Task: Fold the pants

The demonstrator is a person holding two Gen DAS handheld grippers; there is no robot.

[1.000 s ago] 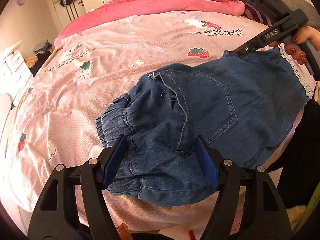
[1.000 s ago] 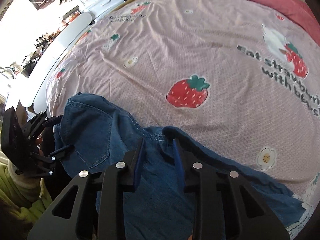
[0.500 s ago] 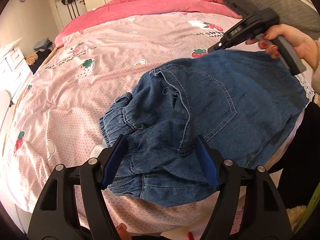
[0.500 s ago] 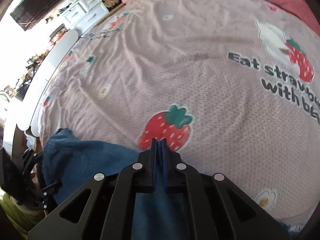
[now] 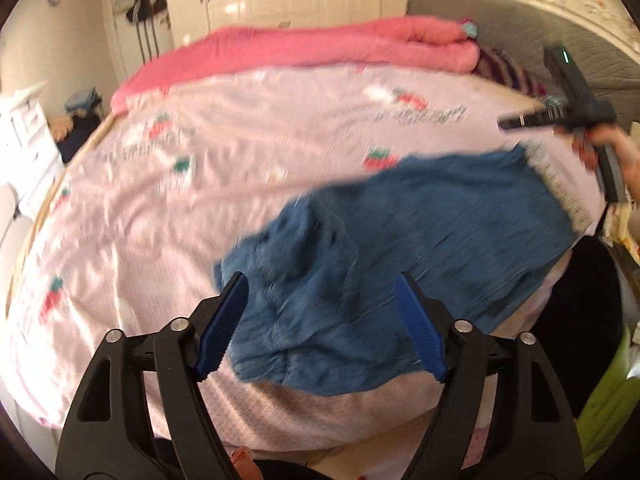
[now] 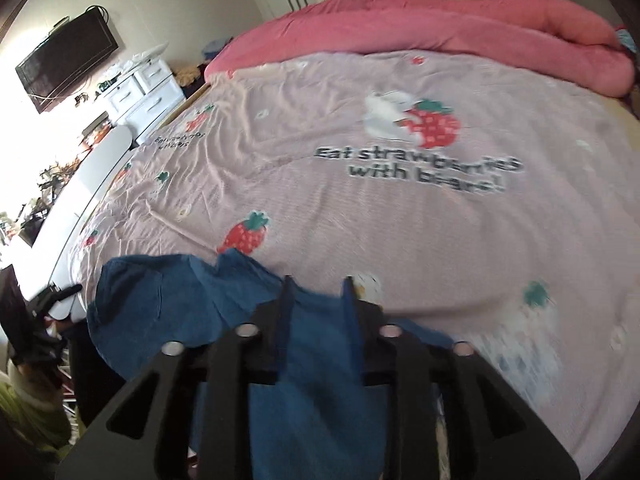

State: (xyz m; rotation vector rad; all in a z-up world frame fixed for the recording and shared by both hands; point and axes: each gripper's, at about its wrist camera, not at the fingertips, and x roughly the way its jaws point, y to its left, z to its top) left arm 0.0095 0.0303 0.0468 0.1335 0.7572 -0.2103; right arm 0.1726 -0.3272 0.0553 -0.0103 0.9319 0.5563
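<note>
In the left wrist view, the left gripper (image 5: 320,320) is standing with its jaws spread wide and has just been opening a little further; its blue pads (image 5: 222,326) are flanking the near, bunched end of the pants (image 5: 400,256) without pressing on the cloth, so this tool is released and grasping nothing. The denim pants are lying on the pink strawberry-print bedspread (image 5: 200,208) near the bed's front edge, spreading from the gathered end by the pads toward the right, where a pale lace-like trim (image 5: 560,184) is running along their far side. The right gripper (image 5: 536,120) is showing at the upper right, held in a hand (image 5: 616,152), above and clear of the cloth. A rolled pink quilt (image 5: 320,52) is lying across the far end of the bed. The frame is blurring with motion. In the right wrist view, the right gripper (image 6: 316,292) is hovering over the pants (image 6: 168,312) with its jaws part-way apart, having just been opening; no cloth is clamped between the fingertips, so it is released. The pants are occupying the lower left of this view, on the bedspread (image 6: 400,220) printed with strawberries and dark lettering, and the quilt (image 6: 440,28) is lying beyond. A dark screen (image 6: 68,60) is hanging on the wall at the left.
</note>
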